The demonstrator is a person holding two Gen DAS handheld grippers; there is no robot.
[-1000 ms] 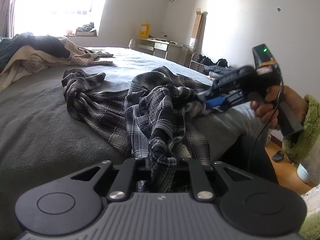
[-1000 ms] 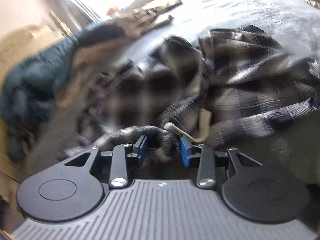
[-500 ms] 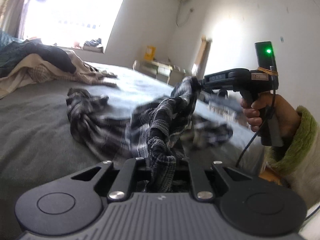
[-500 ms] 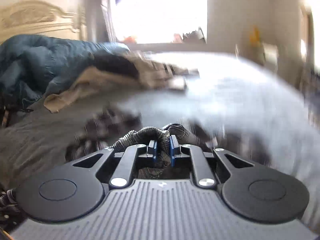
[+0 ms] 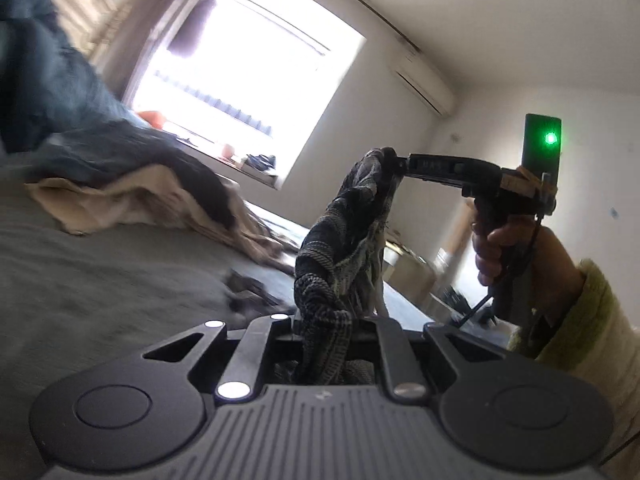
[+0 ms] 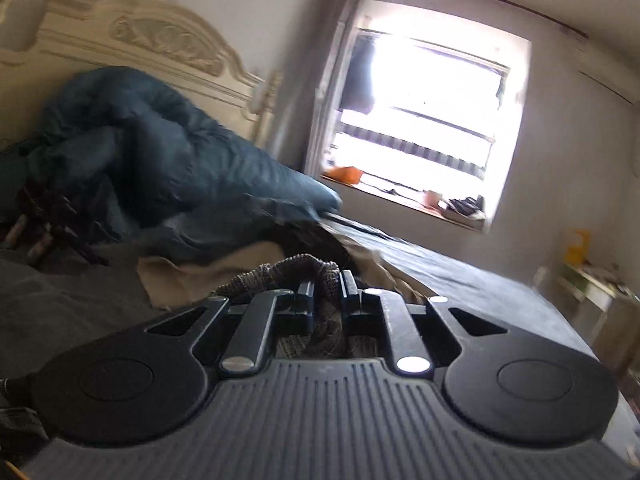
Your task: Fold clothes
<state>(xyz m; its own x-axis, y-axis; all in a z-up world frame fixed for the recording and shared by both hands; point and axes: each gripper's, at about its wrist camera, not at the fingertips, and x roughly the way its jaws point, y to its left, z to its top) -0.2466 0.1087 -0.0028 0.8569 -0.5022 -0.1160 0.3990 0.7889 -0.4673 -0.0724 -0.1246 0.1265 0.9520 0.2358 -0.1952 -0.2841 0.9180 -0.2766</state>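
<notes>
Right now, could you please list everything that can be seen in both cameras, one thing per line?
plaid shirt: 1, black and grey, lifted above the bed, strung between both grippers
bed: 1, grey cover, under everything
headboard: 1, cream, carved, behind the duvet
duvet: 1, dark blue, bunched by the headboard
clothes pile: 1, beige and dark, on the bed beside the duvet
window: 1, bright, far wall; small items on its sill
air conditioner: 1, white, high on the wall
desk: 1, pale, beyond the bed
left gripper: 1, black, jaws closed on the shirt
right gripper: 1, black, jaws closed on the shirt
right hand: 1, green sleeve, holding the right gripper's handle
</notes>
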